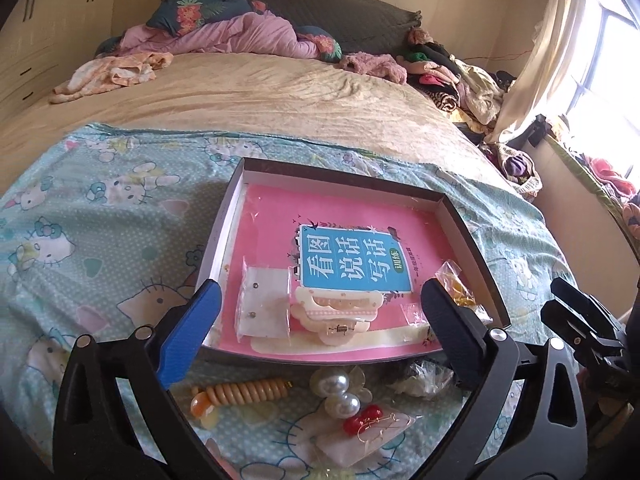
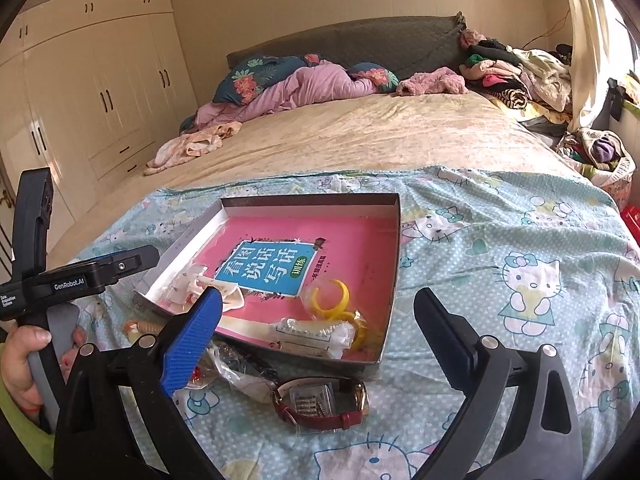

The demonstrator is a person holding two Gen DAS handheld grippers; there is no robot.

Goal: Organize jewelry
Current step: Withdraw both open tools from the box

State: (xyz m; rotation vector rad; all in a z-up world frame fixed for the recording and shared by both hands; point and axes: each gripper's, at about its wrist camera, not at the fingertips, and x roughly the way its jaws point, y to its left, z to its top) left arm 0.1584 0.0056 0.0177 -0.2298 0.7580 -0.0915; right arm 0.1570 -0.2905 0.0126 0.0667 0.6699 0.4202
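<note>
Box: we see a shallow open box (image 1: 476, 236) at the centre of both views, dark outside, white inside, resting on the cartoon-cat sheet (image 1: 100, 216) spread over the bed (image 1: 280, 92).
Box floor: a pink booklet (image 1: 272, 224) with a blue title panel covers it.
Inside the box: in the left wrist view we find a clear packet (image 1: 264, 304) holding small studs at lower centre, touching a cream hair claw (image 1: 336, 312); a crinkled bag of amber pieces (image 1: 456, 284) lies against the right wall. In the right wrist view a yellow claw clip (image 2: 332, 300) sits just above a white bagged strip (image 2: 312, 332) near the front wall.
Outside the box: on the sheet in front of it we see a spiral hair tie (image 1: 244, 392), a pearl clip (image 1: 340, 392), red beads with gold ear hooks (image 1: 372, 424), and a red-strapped watch (image 2: 324, 404) in a clear bag.
Left gripper (image 1: 320, 320): its jaws are spread wide with nothing pinched, tilted down over the box's front edge.
Right gripper (image 2: 316, 328): also spread wide and empty, angled down at the box's near corner.
Hand (image 2: 20, 364): at the lower left of the right wrist view, we see it wrapped around the left gripper's handle.
</note>
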